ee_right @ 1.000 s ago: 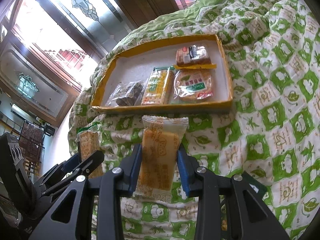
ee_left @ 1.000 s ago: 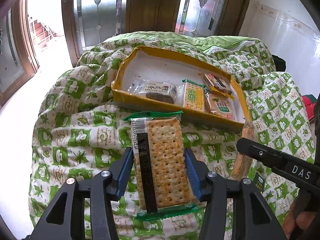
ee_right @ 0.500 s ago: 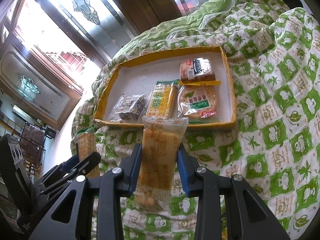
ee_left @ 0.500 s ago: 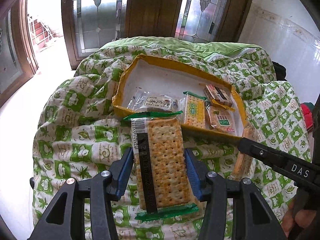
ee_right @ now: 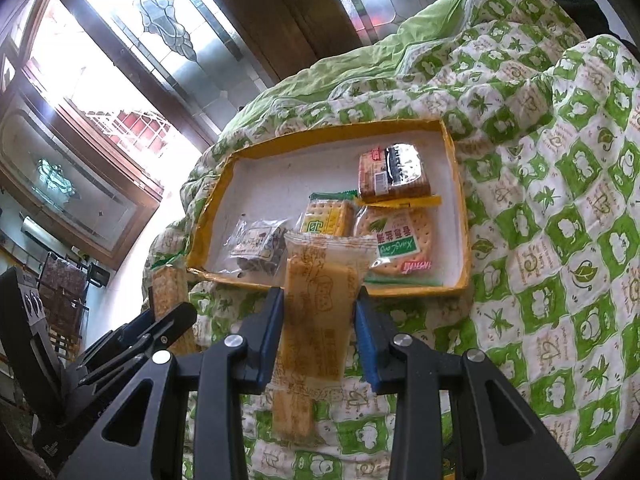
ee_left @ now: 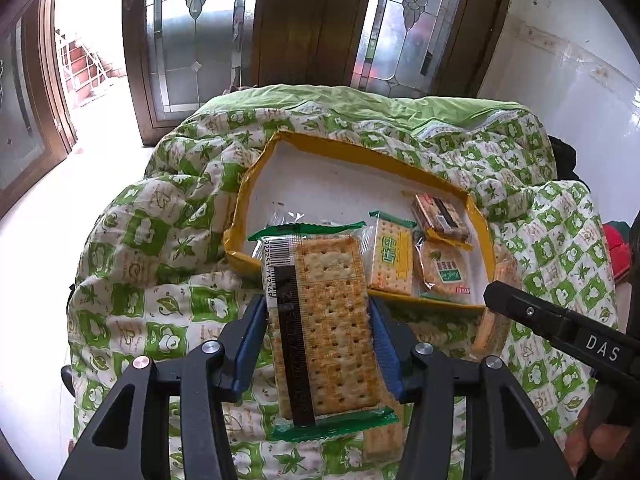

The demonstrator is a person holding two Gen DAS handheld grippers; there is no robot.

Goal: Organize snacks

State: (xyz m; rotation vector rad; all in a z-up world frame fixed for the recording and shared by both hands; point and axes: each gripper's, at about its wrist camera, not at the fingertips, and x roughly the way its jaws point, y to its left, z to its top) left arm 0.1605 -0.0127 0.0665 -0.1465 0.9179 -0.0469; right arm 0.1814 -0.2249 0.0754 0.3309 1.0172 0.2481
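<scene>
Our left tool [ee_left: 318, 336] is clamped on a cracker pack [ee_left: 324, 320], held above the quilt [ee_left: 132, 280] at the tray's [ee_left: 244, 208] near rim. Our right tool [ee_right: 318, 332] grips an orange wafer pack [ee_right: 320, 312], likewise just short of the tray, which contains four snacks.

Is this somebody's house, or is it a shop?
Most likely a house. The snack tray sits on a green patterned quilt, like bedding, and behind it are wooden doors with patterned glass and a tiled wall.
</scene>
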